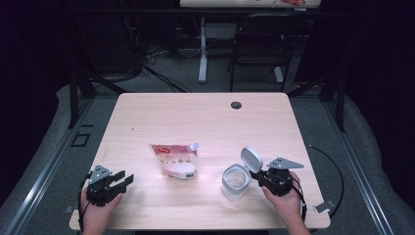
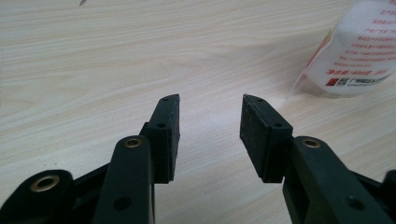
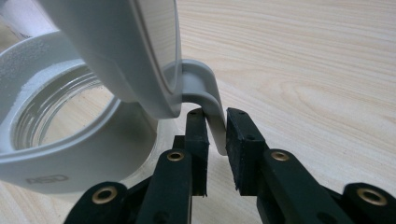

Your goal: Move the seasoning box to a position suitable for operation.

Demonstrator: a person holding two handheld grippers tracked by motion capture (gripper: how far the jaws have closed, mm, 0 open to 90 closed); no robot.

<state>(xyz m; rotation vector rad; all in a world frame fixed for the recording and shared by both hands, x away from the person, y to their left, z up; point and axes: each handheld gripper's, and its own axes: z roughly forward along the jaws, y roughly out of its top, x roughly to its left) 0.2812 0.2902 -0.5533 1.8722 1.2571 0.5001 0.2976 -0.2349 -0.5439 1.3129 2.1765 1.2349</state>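
Observation:
A clear jar with a grey collar stands at the front right of the table, its hinged grey lid flipped up. My right gripper reaches it from the right. In the right gripper view the lid towers over the jar's rim, and the gripper is shut on the lid's grey tab, pads pressing both sides. A white and red spouted pouch lies flat mid-table. My left gripper rests at the front left, open. Its jaws hold nothing, with the pouch off to the right.
The wooden table has a round cable hole near its far edge. A black chair and a desk leg stand on the floor beyond it. Cables trail off the table's right side.

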